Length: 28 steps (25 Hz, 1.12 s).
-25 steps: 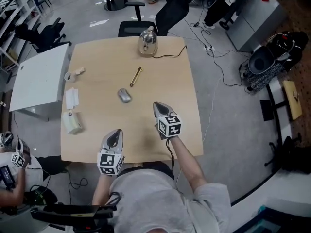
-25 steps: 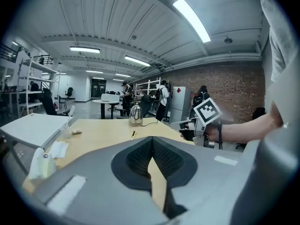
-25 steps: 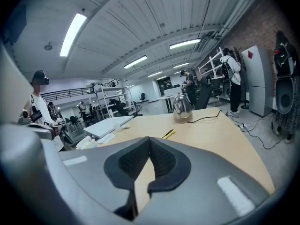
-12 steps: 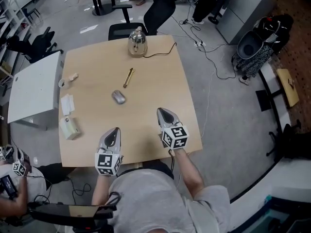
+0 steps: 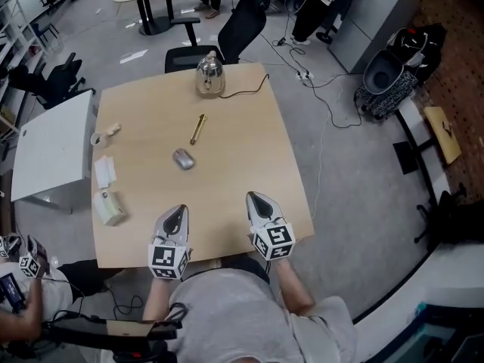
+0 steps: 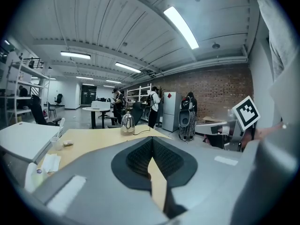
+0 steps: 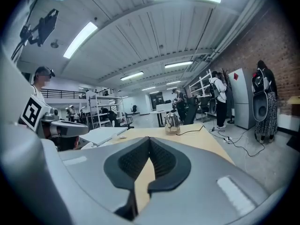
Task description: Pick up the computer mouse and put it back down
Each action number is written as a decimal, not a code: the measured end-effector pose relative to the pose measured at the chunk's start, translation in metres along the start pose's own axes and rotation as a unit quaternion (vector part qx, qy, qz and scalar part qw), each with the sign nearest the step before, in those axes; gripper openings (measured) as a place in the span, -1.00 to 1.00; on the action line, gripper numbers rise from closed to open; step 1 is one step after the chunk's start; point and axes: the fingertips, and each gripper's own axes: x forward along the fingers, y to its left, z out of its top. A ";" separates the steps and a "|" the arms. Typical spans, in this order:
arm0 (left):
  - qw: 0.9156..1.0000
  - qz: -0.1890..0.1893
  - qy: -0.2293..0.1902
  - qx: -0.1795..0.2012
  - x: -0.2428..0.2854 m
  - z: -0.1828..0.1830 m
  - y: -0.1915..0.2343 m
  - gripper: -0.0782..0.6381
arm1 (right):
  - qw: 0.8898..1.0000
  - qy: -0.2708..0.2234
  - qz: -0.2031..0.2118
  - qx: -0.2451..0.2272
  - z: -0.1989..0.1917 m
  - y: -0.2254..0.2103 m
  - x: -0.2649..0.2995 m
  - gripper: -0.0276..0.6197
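Observation:
A grey computer mouse point(image 5: 182, 159) lies alone on the wooden table point(image 5: 242, 150), left of its middle. Both grippers hover over the near edge, well short of the mouse. My left gripper point(image 5: 177, 213) is shut with nothing in it, its tips meeting in the left gripper view point(image 6: 151, 141). My right gripper point(image 5: 254, 200) is shut and empty too, the tips pressed together in the right gripper view point(image 7: 149, 139). Neither gripper view shows the mouse.
A metal kettle point(image 5: 209, 76) with a black cord stands at the far edge, a brass rod point(image 5: 197, 128) lies beyond the mouse. A white bottle point(image 5: 110, 207), papers point(image 5: 103, 172) and a small cup point(image 5: 98, 138) sit along the left side. Office chairs stand behind the table.
My right gripper has drawn back from the middle of the table toward the near edge and risen. The left gripper barely shifted. The mouse has stayed where it lies.

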 end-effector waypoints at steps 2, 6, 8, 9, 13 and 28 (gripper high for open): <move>1.000 -0.003 -0.002 0.001 -0.001 0.001 -0.001 -0.73 | 1.000 -0.002 -0.003 0.010 0.000 0.003 -0.007 -0.90; 1.000 -0.006 -0.003 0.000 -0.006 -0.001 -0.004 -0.73 | 1.000 -0.001 -0.014 0.027 -0.006 0.007 -0.024 -0.90; 1.000 -0.008 -0.004 0.001 -0.006 -0.001 -0.005 -0.73 | 0.999 -0.001 -0.015 0.030 -0.010 0.009 -0.031 -0.90; 1.000 -0.009 -0.005 0.002 -0.006 -0.001 -0.005 -0.73 | 0.999 -0.001 -0.013 0.030 -0.011 0.011 -0.033 -0.90; 1.000 -0.011 -0.010 0.002 -0.007 0.001 -0.007 -0.73 | 0.999 -0.001 -0.008 0.036 -0.014 0.014 -0.043 -0.90; 1.000 -0.015 -0.011 0.005 -0.004 0.001 -0.007 -0.73 | 0.999 -0.001 -0.007 0.040 -0.011 0.015 -0.041 -0.90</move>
